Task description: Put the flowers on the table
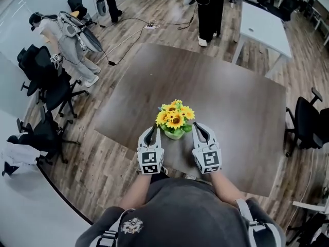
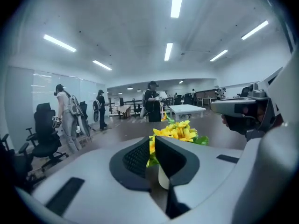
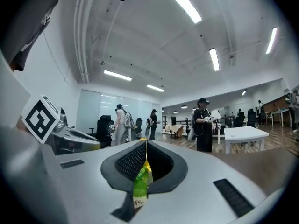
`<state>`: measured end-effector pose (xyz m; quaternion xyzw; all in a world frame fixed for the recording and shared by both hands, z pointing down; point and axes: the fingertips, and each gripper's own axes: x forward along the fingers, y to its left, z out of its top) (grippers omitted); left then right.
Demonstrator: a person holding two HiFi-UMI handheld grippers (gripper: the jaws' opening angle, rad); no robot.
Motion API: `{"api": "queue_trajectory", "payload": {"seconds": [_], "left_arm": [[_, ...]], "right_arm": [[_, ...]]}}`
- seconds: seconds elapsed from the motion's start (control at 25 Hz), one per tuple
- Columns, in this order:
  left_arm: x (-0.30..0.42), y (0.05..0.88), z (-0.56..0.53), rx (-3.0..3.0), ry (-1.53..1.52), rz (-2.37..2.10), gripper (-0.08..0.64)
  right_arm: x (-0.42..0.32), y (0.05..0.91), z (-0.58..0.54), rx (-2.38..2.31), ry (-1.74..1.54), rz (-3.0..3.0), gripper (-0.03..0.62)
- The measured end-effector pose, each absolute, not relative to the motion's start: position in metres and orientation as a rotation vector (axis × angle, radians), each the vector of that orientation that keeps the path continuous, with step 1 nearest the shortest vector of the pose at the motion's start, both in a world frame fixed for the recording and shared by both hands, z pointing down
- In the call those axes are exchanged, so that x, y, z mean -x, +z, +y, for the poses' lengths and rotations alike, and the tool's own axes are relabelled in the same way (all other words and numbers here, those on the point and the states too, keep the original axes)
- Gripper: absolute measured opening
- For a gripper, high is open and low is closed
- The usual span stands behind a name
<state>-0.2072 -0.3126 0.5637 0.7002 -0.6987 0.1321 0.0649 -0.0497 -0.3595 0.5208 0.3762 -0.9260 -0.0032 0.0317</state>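
Your right gripper has its jaws pressed together on a thin green leaf of the flowers, and the leaf's pale lower end hangs below the pads. Your left gripper is closed down to a narrow slit, with a yellow petal and a bit of green leaf caught in it. The rest of the yellow blooms stand just beyond its tips.

From your head, the two grippers flank the bunch, one at each side and both pointing away from you. The flowers stand upright in a small green pot over the near edge of the dark tabletop, about midway along it. I cannot tell whether the pot rests on the tabletop or hangs just above it.

Past the far edge a person in black stands on the wood floor beside a white table. Black office chairs stand off the left edge.
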Motion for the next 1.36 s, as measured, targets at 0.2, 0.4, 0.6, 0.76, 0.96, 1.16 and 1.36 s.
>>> {"api": "queue_trajectory", "payload": {"seconds": [0.2, 0.4, 0.6, 0.76, 0.96, 1.16, 1.36], "left_arm": [[0.202, 0.518, -0.329, -2.221, 0.271, -2.136, 0.008], [0.192, 0.482, -0.341, -2.305, 0.177, -2.162, 0.008], [0.184, 0.468, -0.349, -2.354, 0.134, -2.162, 0.008], [0.18, 0.465, -0.351, -2.371, 0.132, -2.16, 0.008], [0.182, 0.466, -0.349, -2.371, 0.148, -2.164, 0.008], [0.181, 0.472, -0.343, -2.346, 0.159, -2.159, 0.008], [0.183, 0.477, -0.342, -2.341, 0.179, -2.186, 0.008]], "right_arm": [[0.054, 0.472, -0.367, -1.18, -0.139, -2.933, 0.025], [0.049, 0.442, -0.366, -1.21, -0.236, -2.96, 0.023], [0.041, 0.445, -0.367, -1.258, -0.25, -2.942, 0.023], [0.038, 0.443, -0.366, -1.265, -0.269, -2.925, 0.023], [0.033, 0.436, -0.363, -1.276, -0.307, -2.949, 0.023], [0.027, 0.44, -0.36, -1.283, -0.301, -2.936, 0.023], [0.027, 0.444, -0.36, -1.272, -0.297, -2.945, 0.023]]}}
